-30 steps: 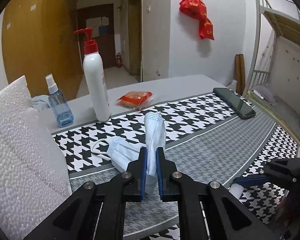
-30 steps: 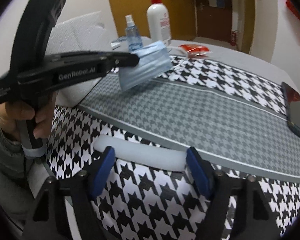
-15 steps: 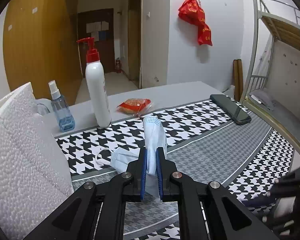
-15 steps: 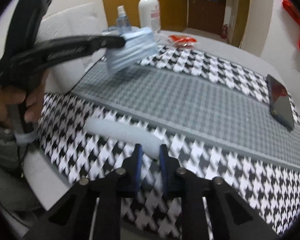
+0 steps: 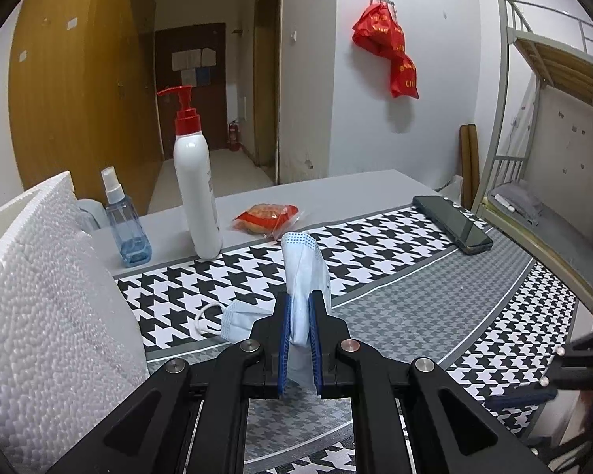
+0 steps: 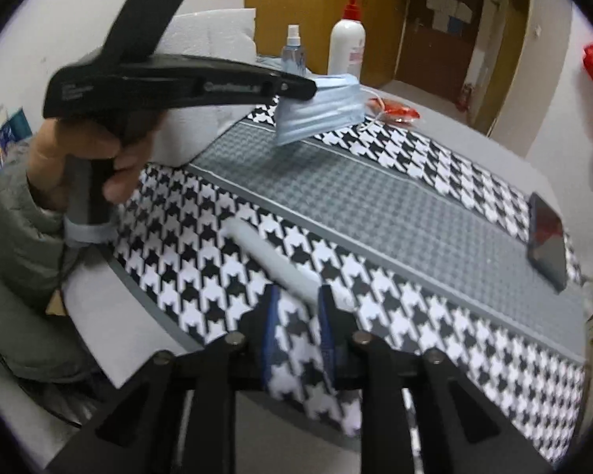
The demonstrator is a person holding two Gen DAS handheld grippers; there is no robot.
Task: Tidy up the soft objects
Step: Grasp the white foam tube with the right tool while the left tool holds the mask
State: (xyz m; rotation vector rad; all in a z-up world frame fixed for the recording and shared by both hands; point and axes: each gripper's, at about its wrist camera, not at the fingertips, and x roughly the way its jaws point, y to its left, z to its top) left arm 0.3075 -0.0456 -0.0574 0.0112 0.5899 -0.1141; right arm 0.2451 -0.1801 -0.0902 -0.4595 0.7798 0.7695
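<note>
Blue mask (image 5: 302, 276) stays clamped in the left gripper (image 5: 299, 339), lifted; right gripper (image 6: 296, 316) has narrowed, empty, near the foam tube (image 6: 272, 260).

Your light-blue pleated face mask (image 5: 302, 276) is pinched edge-on and lifted clear of the houndstooth cloth (image 5: 375, 245) — from the right wrist view it hangs flat (image 6: 320, 112), tilted down. A second blue mask (image 5: 237, 318) lies crumpled on the cloth beneath it, white ear loop (image 5: 205, 318) splayed left — near the foam block (image 5: 47, 296).
</note>
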